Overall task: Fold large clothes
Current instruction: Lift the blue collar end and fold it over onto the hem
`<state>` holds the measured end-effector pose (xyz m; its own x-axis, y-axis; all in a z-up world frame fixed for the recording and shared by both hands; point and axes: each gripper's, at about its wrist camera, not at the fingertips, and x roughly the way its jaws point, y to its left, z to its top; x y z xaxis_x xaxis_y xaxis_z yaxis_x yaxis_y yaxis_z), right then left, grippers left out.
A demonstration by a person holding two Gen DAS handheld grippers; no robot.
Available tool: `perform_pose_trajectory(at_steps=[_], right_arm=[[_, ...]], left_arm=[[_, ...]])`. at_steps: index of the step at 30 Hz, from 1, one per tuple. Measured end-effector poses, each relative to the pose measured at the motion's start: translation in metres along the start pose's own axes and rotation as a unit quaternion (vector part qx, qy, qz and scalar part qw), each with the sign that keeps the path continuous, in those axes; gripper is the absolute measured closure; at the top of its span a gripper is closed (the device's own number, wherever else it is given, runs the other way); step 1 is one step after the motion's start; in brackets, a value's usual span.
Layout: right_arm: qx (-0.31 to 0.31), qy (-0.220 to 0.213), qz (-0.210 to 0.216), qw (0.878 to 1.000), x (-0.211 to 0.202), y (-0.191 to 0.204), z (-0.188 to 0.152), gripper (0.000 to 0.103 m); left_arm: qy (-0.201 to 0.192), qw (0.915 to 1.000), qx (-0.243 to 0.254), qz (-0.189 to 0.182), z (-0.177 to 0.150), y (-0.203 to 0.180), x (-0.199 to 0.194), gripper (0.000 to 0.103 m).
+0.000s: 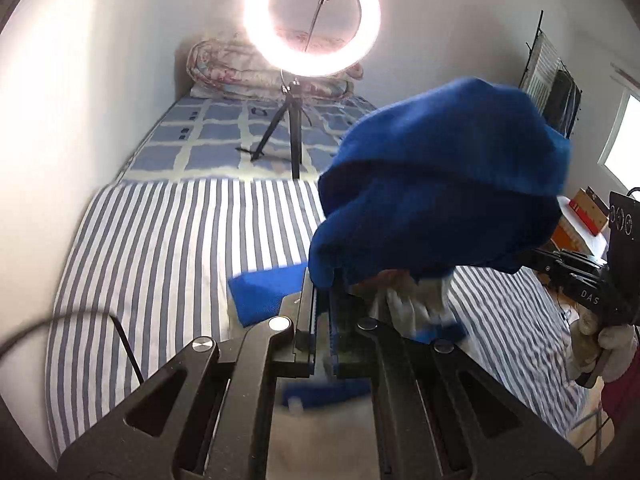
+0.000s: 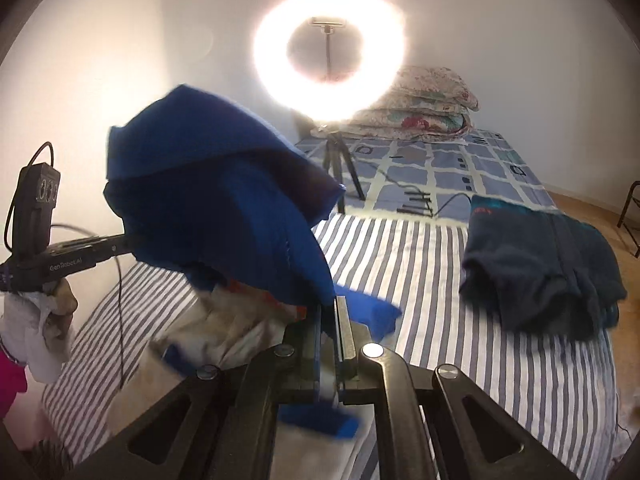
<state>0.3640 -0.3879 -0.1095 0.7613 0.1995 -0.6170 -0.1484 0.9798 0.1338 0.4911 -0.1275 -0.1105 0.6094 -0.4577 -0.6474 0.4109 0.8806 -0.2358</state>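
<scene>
Nearest in the left wrist view, the left hand-held gripper [image 1: 322, 292] has its jaws pinched narrow on an edge of the blue garment [image 1: 440, 176], and cloth shows between the pads. In the right wrist view the right hand-held gripper [image 2: 330, 308] is clamped the same way on another edge of the same blue garment [image 2: 216, 200]. With two edges pinched apart from each other, the garment hangs between them as a billowing fold above the striped bed sheet [image 1: 168, 256], lifted clear so that, as I judge it, one half can be carried over the other. A white and orange inner part of the garment sags below the blue cloth, near the sheet.

Beside the garment, each view catches the other tool: a gloved hand [image 1: 600, 348] holds the right one, and a gloved hand [image 2: 44, 316] holds the left one, with a magenta sleeve at the frame edge. Both are level with the garment, which fits a shared lift.

On the side of the garment away from the wall, a dark folded garment [image 2: 540, 272] lies on the sheet, probably set aside as done.

Beyond the garment stands a ring light [image 1: 312, 20] on a tripod [image 1: 286, 128], planted on the checked blue blanket [image 1: 216, 136]. It faces the work to light it. Farthest off, a folded floral quilt [image 2: 428, 112] is stacked against the wall.
</scene>
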Motion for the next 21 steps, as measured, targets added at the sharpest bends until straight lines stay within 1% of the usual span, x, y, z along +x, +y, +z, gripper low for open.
perform_pose_trajectory(at_steps=[2,4,5,7,10,13,15,20,21], right_arm=[[-0.004,0.004,0.002,1.0,-0.014,0.008,-0.018,0.101],[0.003,0.013,0.011,1.0,-0.024,0.015,-0.04,0.101],[0.004,0.018,0.012,1.0,-0.027,0.018,-0.051,0.101],[0.005,0.028,0.013,1.0,-0.032,0.023,-0.068,0.101],[0.008,0.047,0.015,0.999,-0.033,0.029,-0.096,0.101],[0.005,0.072,0.012,0.997,-0.028,0.033,-0.12,0.101],[0.0,0.088,0.009,0.996,-0.024,0.034,-0.132,0.101],[-0.028,0.114,-0.012,0.993,-0.023,0.041,-0.145,0.1],[-0.03,0.117,-0.013,0.993,-0.024,0.042,-0.146,0.097]], left_arm=[[0.001,1.0,0.002,0.001,-0.023,-0.006,-0.014,0.101],[0.008,1.0,-0.003,-0.001,-0.041,-0.007,-0.021,0.101],[0.016,0.9999,-0.005,-0.004,-0.057,-0.009,-0.026,0.101],[0.026,0.9997,-0.004,-0.001,-0.075,-0.01,-0.028,0.101],[0.056,0.9983,-0.007,0.009,-0.111,-0.01,-0.027,0.101],[0.083,0.9961,0.003,0.029,-0.131,-0.009,-0.016,0.101],[0.091,0.9952,0.007,0.035,-0.138,-0.012,-0.014,0.101],[0.103,0.9935,0.014,0.046,-0.15,-0.015,-0.021,0.099],[0.106,0.9931,0.019,0.047,-0.154,-0.015,-0.024,0.099]])
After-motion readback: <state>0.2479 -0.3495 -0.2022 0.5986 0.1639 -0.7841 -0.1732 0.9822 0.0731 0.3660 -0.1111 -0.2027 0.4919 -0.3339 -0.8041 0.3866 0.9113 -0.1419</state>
